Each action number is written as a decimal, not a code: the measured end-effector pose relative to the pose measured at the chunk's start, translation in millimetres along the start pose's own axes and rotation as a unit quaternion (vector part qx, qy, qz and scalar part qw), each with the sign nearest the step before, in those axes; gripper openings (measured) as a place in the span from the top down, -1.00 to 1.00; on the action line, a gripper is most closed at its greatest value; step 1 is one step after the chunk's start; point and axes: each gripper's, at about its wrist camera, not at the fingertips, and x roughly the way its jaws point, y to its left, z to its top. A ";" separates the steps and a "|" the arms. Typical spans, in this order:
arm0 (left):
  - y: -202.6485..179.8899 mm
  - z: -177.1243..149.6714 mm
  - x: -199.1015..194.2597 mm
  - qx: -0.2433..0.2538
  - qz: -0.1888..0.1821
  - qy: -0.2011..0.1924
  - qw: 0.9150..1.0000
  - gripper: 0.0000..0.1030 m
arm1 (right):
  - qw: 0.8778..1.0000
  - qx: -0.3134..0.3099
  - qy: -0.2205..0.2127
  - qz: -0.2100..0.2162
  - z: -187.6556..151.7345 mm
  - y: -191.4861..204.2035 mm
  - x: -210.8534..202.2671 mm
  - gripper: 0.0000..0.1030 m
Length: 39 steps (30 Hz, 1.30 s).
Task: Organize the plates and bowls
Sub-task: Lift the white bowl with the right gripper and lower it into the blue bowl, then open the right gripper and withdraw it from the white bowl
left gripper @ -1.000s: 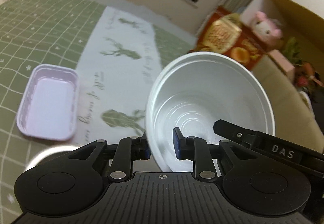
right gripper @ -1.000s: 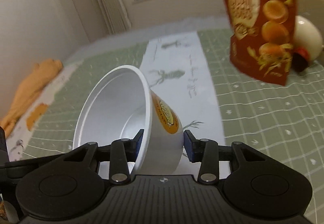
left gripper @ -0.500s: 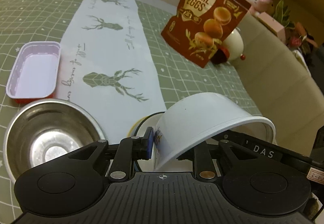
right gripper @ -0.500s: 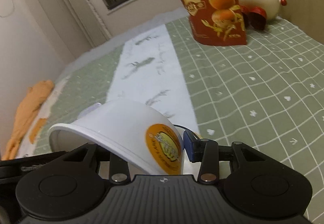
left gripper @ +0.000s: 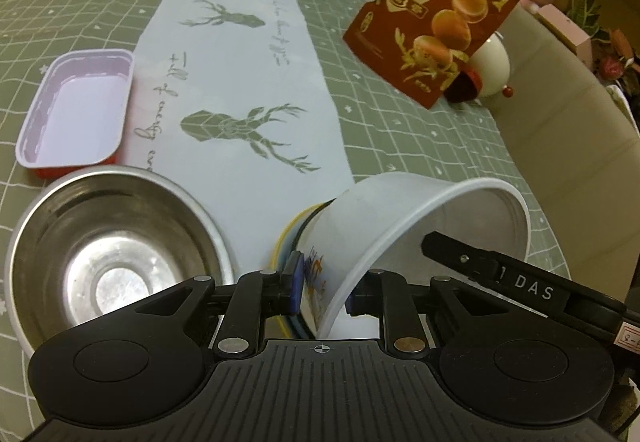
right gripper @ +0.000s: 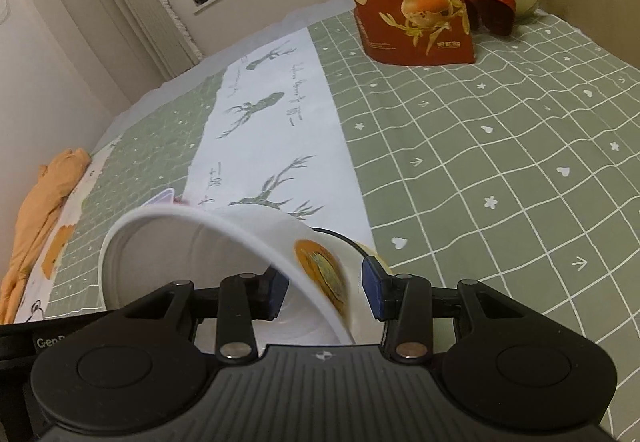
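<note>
2 hand-held grippers share 1 white paper bowl [left gripper: 404, 218] over the green checked counter [right gripper: 500, 146], with the steel bowl [left gripper: 108, 262] and the lavender tray [left gripper: 78, 108] off to one side. The bowl is tipped on its side, mouth sideways, directly above a yellow-rimmed dish [left gripper: 286, 242]. The left hand-held gripper [left gripper: 320, 292] is closing on its wall near the rim; the right hand-held gripper [right gripper: 324, 292] pinches the wall at the orange label. The step appears to be nesting; next, the bowl likely needs levelling upright and lowering into the dish before either grip lets go.

Both tongs [left gripper: 322, 292] [right gripper: 325, 292] clamped, angled downward
</note>
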 end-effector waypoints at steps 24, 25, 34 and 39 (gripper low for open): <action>2.0 -4.1 -5.4 -0.012 -0.003 0.000 1.000 0.60 | 1.000 0.006 0.004 -0.003 -6.4 -7.6 -4.8 0.19; 1.6 -4.1 -6.5 -0.012 -0.004 -0.002 1.000 0.60 | 1.000 0.007 0.003 -0.003 -6.6 -7.9 -5.8 0.19; -4.4 -5.6 -14.0 -0.006 -0.018 -0.010 1.000 0.60 | 1.000 0.009 -0.001 -0.006 -7.6 -10.5 -9.4 0.19; -4.7 -5.9 -15.5 -0.006 -0.021 -0.011 1.000 0.60 | 1.000 0.009 0.001 -0.009 -9.3 -10.7 -8.5 0.18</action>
